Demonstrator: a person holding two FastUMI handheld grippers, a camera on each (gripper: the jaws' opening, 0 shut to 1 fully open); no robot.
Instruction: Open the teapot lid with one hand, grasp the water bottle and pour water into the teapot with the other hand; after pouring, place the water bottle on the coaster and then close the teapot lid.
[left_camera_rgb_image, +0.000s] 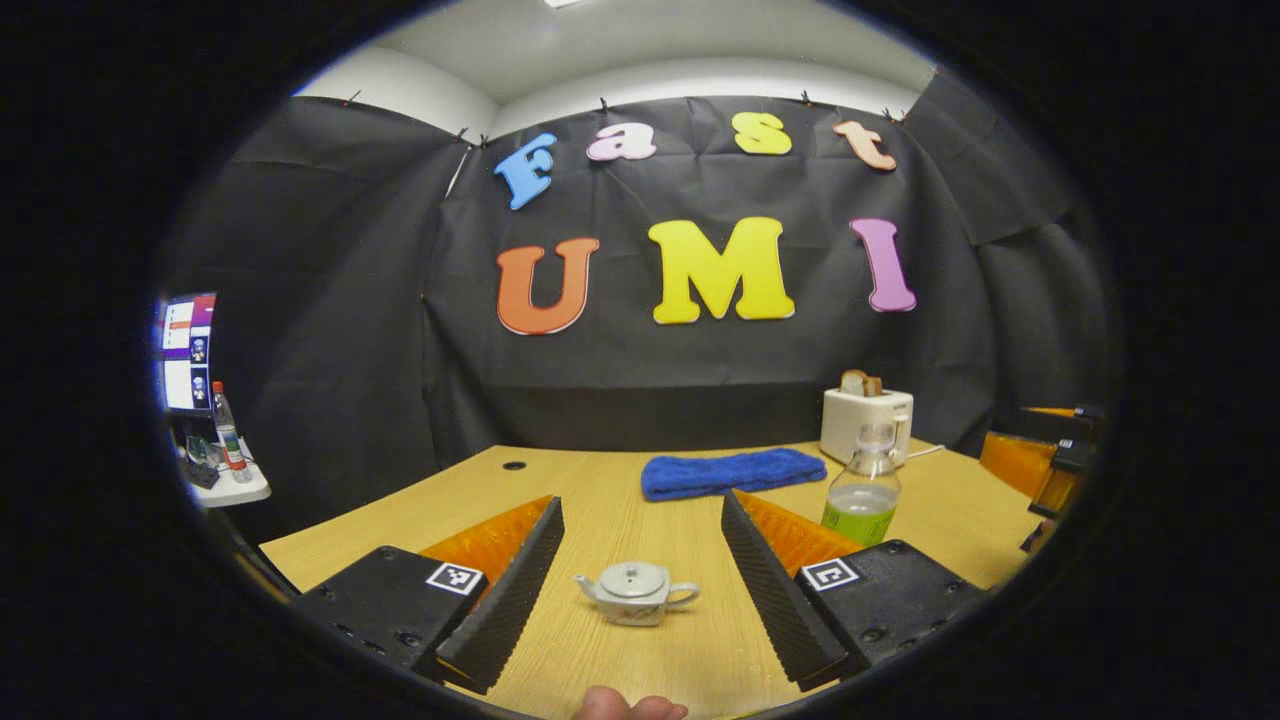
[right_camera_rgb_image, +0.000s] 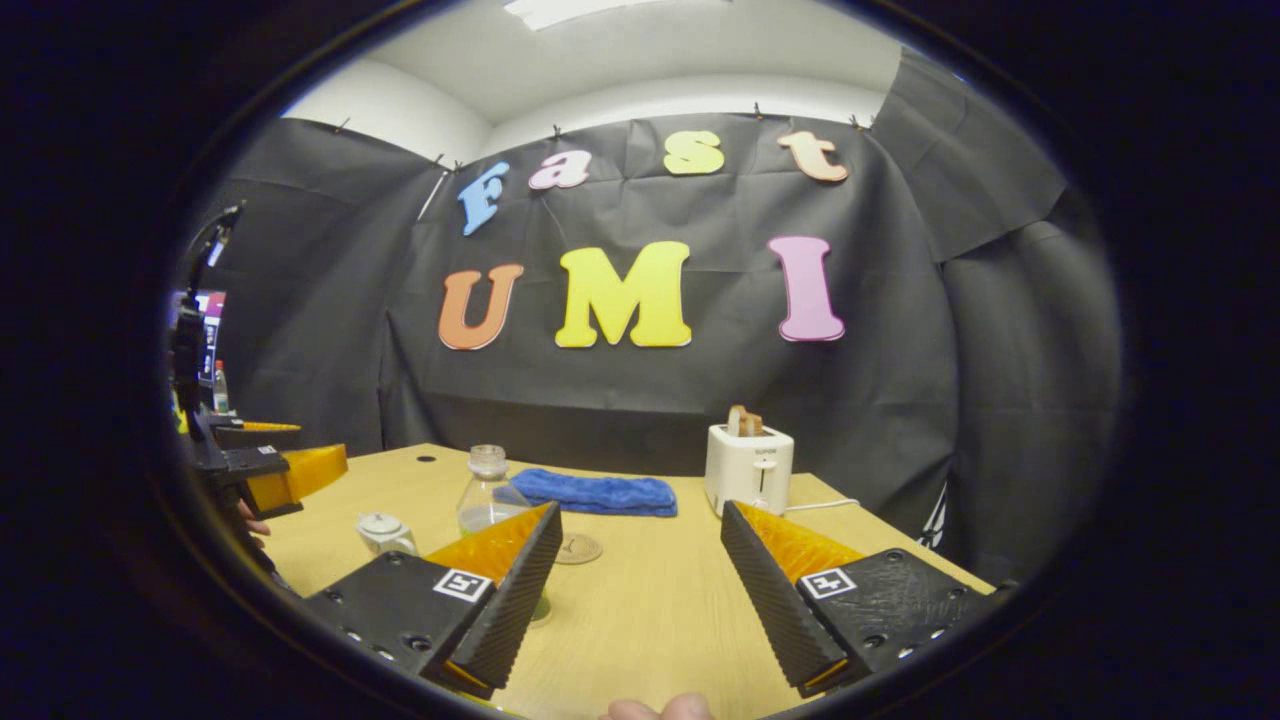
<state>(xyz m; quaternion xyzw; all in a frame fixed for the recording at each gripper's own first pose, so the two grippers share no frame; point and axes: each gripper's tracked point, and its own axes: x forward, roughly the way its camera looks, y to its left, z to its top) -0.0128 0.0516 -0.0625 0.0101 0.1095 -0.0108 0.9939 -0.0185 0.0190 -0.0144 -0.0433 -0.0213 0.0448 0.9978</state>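
A small white teapot (left_camera_rgb_image: 635, 592) with its lid on stands on the wooden table (left_camera_rgb_image: 620, 480), between the open fingers of my left gripper (left_camera_rgb_image: 640, 590) and a little ahead of them. The clear water bottle (left_camera_rgb_image: 863, 485) with a green label stands to its right, uncapped. In the right gripper view the bottle (right_camera_rgb_image: 487, 495) is partly behind the left finger of my open right gripper (right_camera_rgb_image: 640, 590), which holds nothing. The teapot (right_camera_rgb_image: 385, 533) sits to the bottle's left. A round coaster (right_camera_rgb_image: 577, 548) lies flat just right of the bottle. The left gripper (right_camera_rgb_image: 270, 470) shows at the left edge.
A folded blue towel (left_camera_rgb_image: 732, 472) lies at the back of the table. A white toaster (left_camera_rgb_image: 866, 423) with bread in it stands at the back right, its cord trailing on the table. A side shelf (left_camera_rgb_image: 225, 485) with a bottle and a monitor is at far left.
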